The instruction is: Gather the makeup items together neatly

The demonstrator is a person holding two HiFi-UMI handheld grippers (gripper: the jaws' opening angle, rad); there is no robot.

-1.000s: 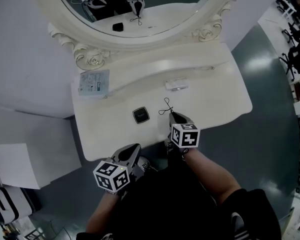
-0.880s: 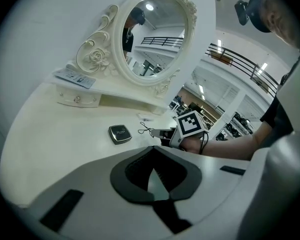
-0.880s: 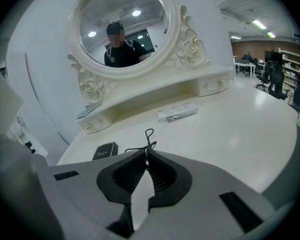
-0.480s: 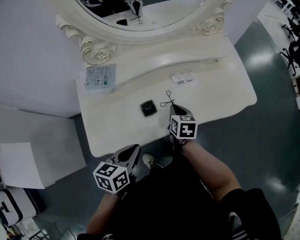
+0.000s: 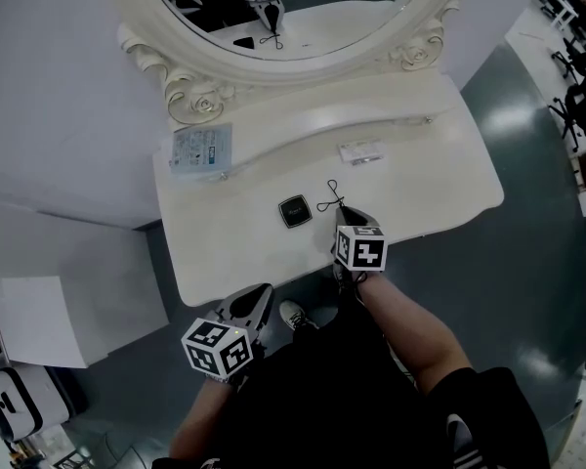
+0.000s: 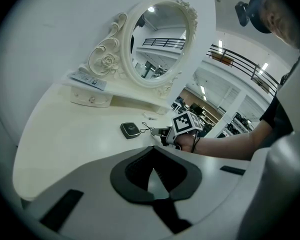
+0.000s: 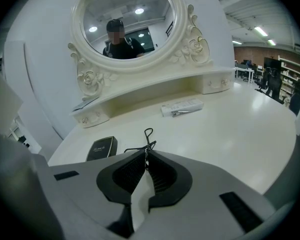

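My right gripper (image 5: 344, 213) (image 7: 145, 154) is shut on a black wire eyelash curler (image 5: 328, 198) (image 7: 148, 136), whose loop sticks out past the jaws low over the white vanity top (image 5: 420, 198). A black square compact (image 5: 295, 210) (image 7: 101, 148) (image 6: 130, 130) lies just left of the curler. A flat white packet (image 5: 359, 151) (image 7: 182, 107) lies farther back by the raised shelf. My left gripper (image 5: 262, 291) (image 6: 152, 149) hangs at the table's front edge, jaws shut on nothing. In the left gripper view, the right gripper (image 6: 162, 132) sits beside the compact.
A pale blue packet (image 5: 200, 149) lies on the raised shelf (image 5: 303, 115) at the left, under the ornate oval mirror (image 5: 273, 62). The shelf has small drawers (image 7: 90, 118). A white cabinet (image 5: 39, 320) stands on the floor to the left of the vanity.
The right gripper has brought the eyelash curler a little closer to the compact. The left gripper has drifted slightly along the table's front edge.
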